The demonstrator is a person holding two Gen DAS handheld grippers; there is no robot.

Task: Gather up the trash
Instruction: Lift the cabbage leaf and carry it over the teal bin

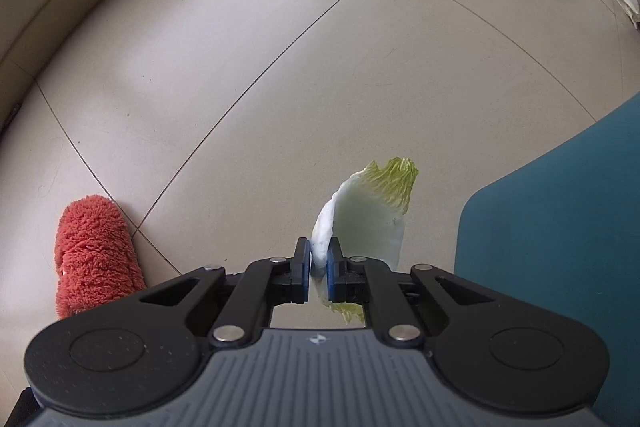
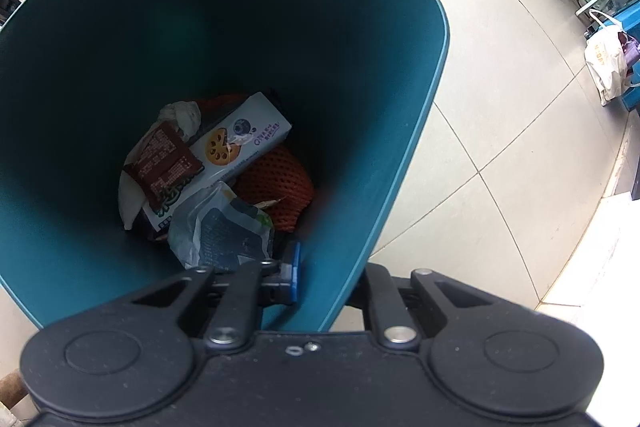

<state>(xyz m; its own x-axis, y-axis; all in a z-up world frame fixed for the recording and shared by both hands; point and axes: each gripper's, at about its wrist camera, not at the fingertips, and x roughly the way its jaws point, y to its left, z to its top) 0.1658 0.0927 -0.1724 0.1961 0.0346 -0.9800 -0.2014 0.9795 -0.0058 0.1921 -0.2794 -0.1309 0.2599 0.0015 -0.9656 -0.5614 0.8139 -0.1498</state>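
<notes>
Left gripper (image 1: 318, 267) steeply downward, cabbage leaf (image 1: 368, 223) between pads

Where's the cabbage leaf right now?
In the left wrist view, the cabbage leaf is pinched in the left gripper, above the floor beside the teal bin.

The bin wall (image 2: 360, 187) hides 1 finger of the right gripper (image 2: 320, 279).

Beside me a fluffy red chenille duster (image 1: 96, 255) lies on the beige tiled floor (image 1: 280, 47); a cream shopping bag (image 2: 606, 63) slumps far off.
</notes>
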